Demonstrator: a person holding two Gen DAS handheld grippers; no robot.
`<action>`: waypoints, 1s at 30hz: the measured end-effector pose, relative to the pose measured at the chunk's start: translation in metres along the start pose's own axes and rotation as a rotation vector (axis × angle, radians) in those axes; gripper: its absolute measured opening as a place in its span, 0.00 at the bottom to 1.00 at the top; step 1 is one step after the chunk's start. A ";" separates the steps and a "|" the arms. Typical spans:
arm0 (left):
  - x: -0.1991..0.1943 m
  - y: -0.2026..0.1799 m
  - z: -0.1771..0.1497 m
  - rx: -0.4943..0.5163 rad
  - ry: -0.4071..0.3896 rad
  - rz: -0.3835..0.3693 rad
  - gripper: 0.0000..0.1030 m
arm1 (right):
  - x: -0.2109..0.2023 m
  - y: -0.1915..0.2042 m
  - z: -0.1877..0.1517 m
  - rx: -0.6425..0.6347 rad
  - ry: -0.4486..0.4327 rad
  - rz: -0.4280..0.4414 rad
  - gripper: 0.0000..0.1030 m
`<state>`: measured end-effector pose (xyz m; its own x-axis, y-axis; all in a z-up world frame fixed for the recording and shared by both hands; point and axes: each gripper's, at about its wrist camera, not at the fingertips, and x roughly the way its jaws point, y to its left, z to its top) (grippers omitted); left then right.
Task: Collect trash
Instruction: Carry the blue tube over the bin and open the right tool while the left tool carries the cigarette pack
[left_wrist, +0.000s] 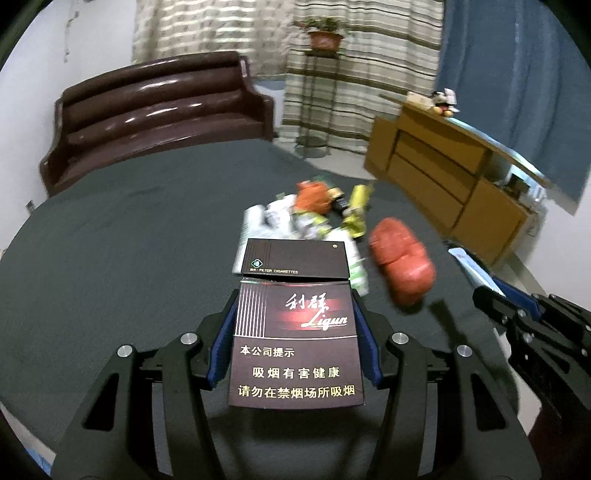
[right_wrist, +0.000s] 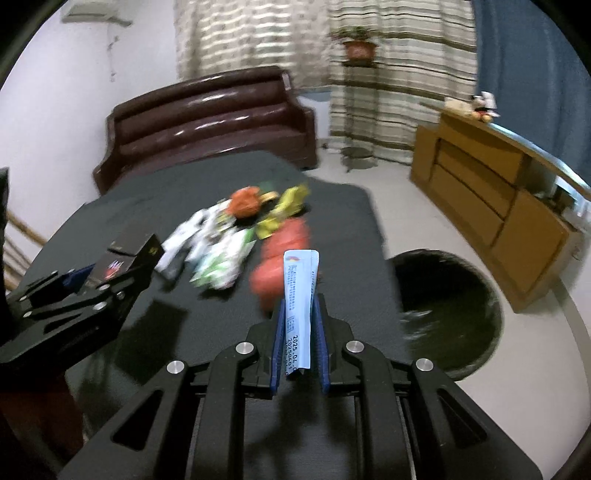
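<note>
dark cigarette pack (left_wrist: 295, 343) lid open, blue sachet (right_wrist: 300, 306) upright

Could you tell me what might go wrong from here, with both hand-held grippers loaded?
The cigarette pack has its lid flipped open; the left hand-held gripper could spill anything inside. The thin blue sachet in the right hand-held gripper might slip out. The bin sits off the table edge, so drops could miss.

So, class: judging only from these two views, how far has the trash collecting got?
Done: nothing is clearly binned; the bin interior is too dark to tell. In hand: the left gripper clamps a cigarette pack, and the right gripper pinches a thin blue sachet. Left: a pile of wrappers and orange bags on the dark table.
</note>
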<state>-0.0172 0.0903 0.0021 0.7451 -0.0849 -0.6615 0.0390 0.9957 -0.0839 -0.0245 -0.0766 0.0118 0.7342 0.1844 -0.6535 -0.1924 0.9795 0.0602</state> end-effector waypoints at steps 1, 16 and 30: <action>0.002 -0.006 0.003 0.007 -0.002 -0.011 0.52 | 0.000 -0.012 0.003 0.017 -0.008 -0.021 0.16; 0.062 -0.136 0.042 0.158 -0.006 -0.137 0.52 | 0.024 -0.132 0.021 0.179 -0.041 -0.199 0.16; 0.122 -0.207 0.057 0.229 0.036 -0.120 0.52 | 0.057 -0.180 0.017 0.246 -0.019 -0.221 0.16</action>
<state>0.1037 -0.1239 -0.0190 0.7019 -0.2002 -0.6836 0.2787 0.9604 0.0049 0.0628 -0.2412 -0.0236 0.7530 -0.0352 -0.6570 0.1337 0.9859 0.1004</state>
